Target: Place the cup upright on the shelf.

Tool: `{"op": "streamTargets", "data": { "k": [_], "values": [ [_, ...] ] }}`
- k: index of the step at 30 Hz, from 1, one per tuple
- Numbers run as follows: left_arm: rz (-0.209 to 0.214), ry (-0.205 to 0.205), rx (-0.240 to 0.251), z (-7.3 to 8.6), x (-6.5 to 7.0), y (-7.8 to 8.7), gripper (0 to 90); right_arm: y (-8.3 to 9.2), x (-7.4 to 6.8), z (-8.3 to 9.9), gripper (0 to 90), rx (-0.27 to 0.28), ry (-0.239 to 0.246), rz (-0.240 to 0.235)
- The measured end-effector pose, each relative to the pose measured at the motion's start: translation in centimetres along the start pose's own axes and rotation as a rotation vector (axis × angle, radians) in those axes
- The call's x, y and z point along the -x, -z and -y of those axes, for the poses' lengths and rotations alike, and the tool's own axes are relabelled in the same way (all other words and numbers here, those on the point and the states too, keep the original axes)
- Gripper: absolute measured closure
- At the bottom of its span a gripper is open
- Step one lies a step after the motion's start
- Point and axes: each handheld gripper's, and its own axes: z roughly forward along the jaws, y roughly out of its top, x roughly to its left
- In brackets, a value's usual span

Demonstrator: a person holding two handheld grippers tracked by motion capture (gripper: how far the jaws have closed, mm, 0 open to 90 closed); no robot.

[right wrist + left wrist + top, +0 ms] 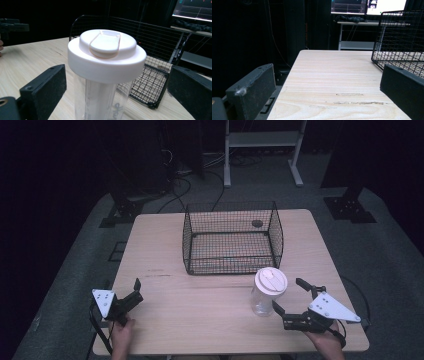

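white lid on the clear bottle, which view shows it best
The right gripper view: the white lid sits close between that gripper's open jaws, its raised flip tab plain. The high view shows the lid small, from above, on the clear bottle. The left gripper view faces bare table and the wire basket.

Jar [266,295] seemingly between right tongs [289,296]

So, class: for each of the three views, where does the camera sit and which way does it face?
High view: above the person's side, facing forward and down on the table; both hands show.
Left gripper view: on the left gripper, facing the basket.
Right gripper view: on the right gripper, facing the bottle.
Both gripper views share the basket.
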Motion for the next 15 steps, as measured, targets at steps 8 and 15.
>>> {"op": "streamTargets", "data": {
  "k": [8,15],
  "values": [
    [0.0,0.0,-0.001,0.0,0.0,0.0,0.0,-1.3,-0.7,-0.2,0.0,0.006,-0.003,-0.005],
    [0.0,0.001,0.0,0.0,0.0,0.0,0.0,-2.2,-0.7,-0.3,0.0,0.016,-0.015,0.005]
  ]
}}
